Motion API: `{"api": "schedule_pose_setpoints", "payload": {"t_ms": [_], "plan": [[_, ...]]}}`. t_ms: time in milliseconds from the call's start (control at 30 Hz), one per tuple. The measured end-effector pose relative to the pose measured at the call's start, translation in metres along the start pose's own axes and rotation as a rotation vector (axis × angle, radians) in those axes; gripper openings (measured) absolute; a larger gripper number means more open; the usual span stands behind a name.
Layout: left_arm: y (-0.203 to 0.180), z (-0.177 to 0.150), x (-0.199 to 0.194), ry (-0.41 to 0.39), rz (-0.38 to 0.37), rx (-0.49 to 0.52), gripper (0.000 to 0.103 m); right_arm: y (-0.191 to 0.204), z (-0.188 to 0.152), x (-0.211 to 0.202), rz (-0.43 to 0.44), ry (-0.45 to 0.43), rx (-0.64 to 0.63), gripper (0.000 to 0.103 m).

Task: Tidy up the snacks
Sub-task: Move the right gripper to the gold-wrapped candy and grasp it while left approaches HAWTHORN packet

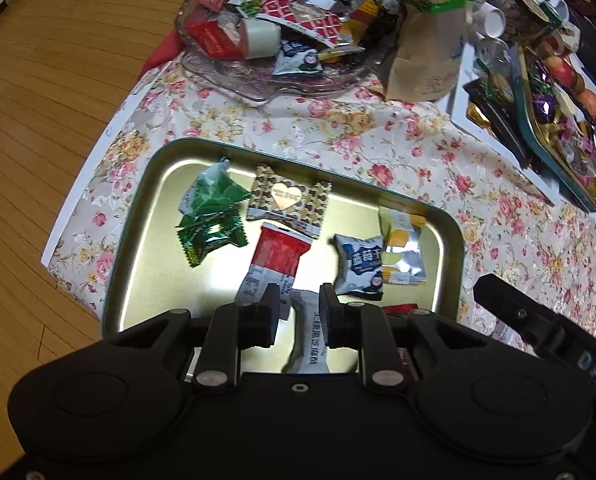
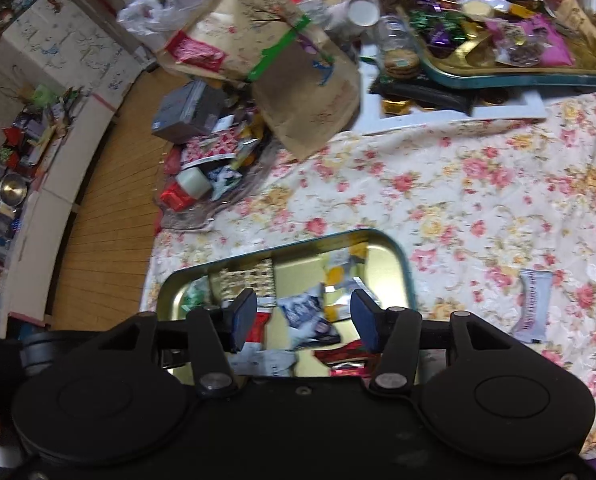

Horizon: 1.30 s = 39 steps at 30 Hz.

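Note:
A gold-lined tin tray (image 1: 154,216) sits on the floral tablecloth and holds several wrapped snacks. Among them are a green packet (image 1: 210,216), a brown heart-print packet (image 1: 288,200), a red-and-white packet (image 1: 276,256) and a blue-and-white packet (image 1: 358,266). My left gripper (image 1: 300,306) points down over the tray's near edge, jaws slightly apart. A white packet (image 1: 312,340) lies between them with a gap at the left pad. My right gripper (image 2: 304,314) hovers open above the same tray (image 2: 402,264), nothing between its blue pads. A pale lilac packet (image 2: 532,304) lies on the cloth to the right.
A glass dish (image 1: 234,80) piled with snacks stands behind the tray, with a brown paper bag (image 1: 426,60) beside it. A teal tin of sweets (image 1: 558,176) rests on a white tray at the right. The table's left edge drops to wooden floor (image 1: 38,160).

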<state>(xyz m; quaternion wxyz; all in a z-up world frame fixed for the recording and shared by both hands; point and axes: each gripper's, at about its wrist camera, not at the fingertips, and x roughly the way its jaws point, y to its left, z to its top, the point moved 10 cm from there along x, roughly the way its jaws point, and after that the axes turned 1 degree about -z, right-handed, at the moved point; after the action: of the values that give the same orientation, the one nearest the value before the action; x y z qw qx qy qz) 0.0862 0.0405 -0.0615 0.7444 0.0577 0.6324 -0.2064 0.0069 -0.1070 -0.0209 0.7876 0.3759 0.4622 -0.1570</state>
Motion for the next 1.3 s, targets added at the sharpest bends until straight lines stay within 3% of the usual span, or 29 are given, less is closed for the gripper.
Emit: {"api": "schedule_pose_setpoints", "payload": {"t_ms": [300, 400, 833, 1300], "plan": [[-0.040, -0.015, 0.010, 0.019, 0.034, 0.159, 0.029, -0.093, 0.000, 0.004, -0.237, 0.060, 0.160, 0.055], [-0.054, -0.021, 0.013, 0.029, 0.036, 0.199, 0.029, -0.115, -0.005, 0.003, -0.268, 0.078, 0.193, 0.055], [-0.110, -0.036, 0.018, 0.055, 0.020, 0.297, 0.029, -0.165, -0.022, -0.010, -0.306, 0.118, 0.205, 0.055], [-0.170, -0.053, 0.033, 0.106, 0.015, 0.404, 0.029, -0.238, -0.025, -0.046, -0.295, 0.099, 0.390, 0.056]]}}
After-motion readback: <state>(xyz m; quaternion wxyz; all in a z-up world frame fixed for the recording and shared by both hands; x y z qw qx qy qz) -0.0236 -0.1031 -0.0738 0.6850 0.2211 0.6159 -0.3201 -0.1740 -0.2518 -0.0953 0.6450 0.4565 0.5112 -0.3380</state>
